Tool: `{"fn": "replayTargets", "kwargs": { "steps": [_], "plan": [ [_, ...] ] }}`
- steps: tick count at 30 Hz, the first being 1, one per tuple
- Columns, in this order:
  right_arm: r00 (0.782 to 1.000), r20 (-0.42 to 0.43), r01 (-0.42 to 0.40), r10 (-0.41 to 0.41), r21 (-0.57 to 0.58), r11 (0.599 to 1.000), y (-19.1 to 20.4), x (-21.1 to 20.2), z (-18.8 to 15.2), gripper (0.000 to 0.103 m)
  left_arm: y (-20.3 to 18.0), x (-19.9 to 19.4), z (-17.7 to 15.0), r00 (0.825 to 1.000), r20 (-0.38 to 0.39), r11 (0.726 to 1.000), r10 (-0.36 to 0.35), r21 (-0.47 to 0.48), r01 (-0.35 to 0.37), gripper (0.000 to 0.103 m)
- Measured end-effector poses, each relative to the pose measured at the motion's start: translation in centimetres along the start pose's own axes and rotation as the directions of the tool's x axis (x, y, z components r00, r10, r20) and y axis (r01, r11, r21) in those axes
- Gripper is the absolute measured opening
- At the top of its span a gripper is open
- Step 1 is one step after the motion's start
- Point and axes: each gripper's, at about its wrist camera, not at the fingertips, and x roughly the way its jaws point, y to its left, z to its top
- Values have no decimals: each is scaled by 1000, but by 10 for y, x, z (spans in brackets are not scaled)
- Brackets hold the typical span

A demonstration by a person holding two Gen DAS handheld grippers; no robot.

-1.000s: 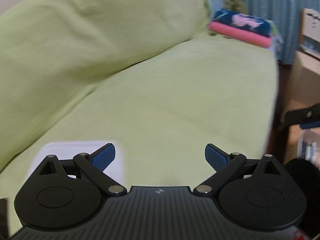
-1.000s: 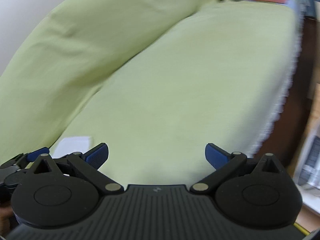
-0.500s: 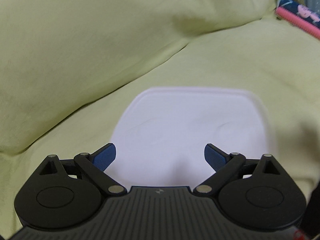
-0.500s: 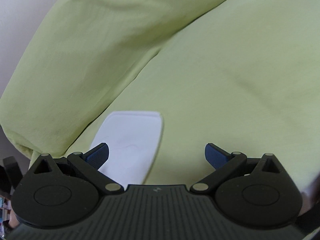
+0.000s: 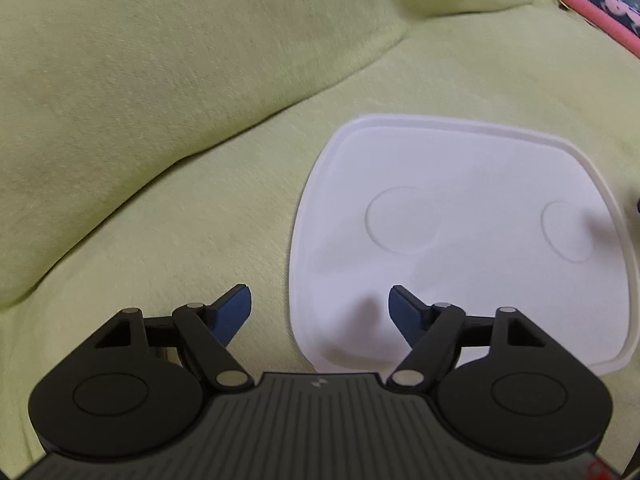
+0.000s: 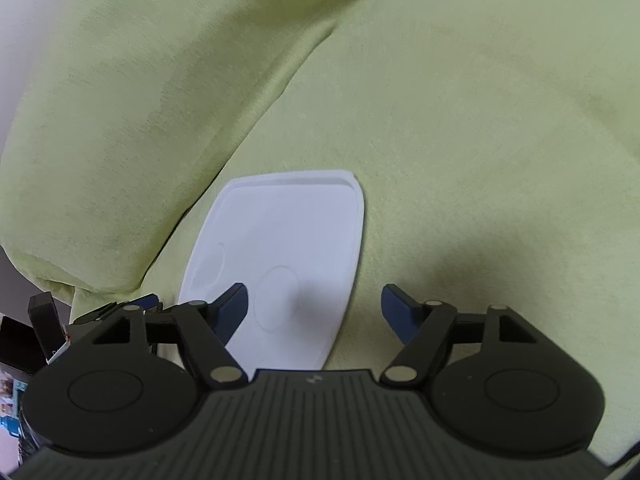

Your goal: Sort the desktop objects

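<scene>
A white plastic lid [image 5: 460, 232] with two round dimples lies flat on the light green sofa seat [image 5: 200, 240]. My left gripper [image 5: 320, 304] is open just above the lid's near left edge: the right finger is over the lid and the left finger over the seat. In the right wrist view the same lid [image 6: 296, 232] runs away from me. My right gripper [image 6: 313, 300] is open over its near right edge, nothing between the fingers. One of the left gripper's blue fingertips [image 6: 144, 301] shows at the lower left.
The sofa's green back cushion [image 5: 160, 72] rises behind and left of the lid. Pink and dark blue folded fabric [image 5: 600, 4] lies at the far end of the seat. Dark items [image 6: 40, 320] stand past the sofa's end at the lower left.
Both grippers swung from looking along the sofa to hovering close over the white lid. The lid has slid to the right in the left view. Both pairs of fingers have narrowed a little.
</scene>
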Motion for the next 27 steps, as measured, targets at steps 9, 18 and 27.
{"fn": "replayTargets", "kwargs": {
  "steps": [9, 18, 27],
  "plan": [
    [1000, -25, -18, 19, 28, 999, -5, 15, 3, 59, 35, 23, 6, 990, -14, 986, -137, -98, 135, 70],
    [999, -37, -21, 23, 48, 999, 0, 27, 4, 48, 34, 22, 7, 978, -14, 970, -206, -138, 203, 55],
    [999, -6, 53, -53, 88, 995, -17, 15, 3, 8, 16, 24, 3, 975, -28, 969, -223, -120, 218, 55]
  ]
}}
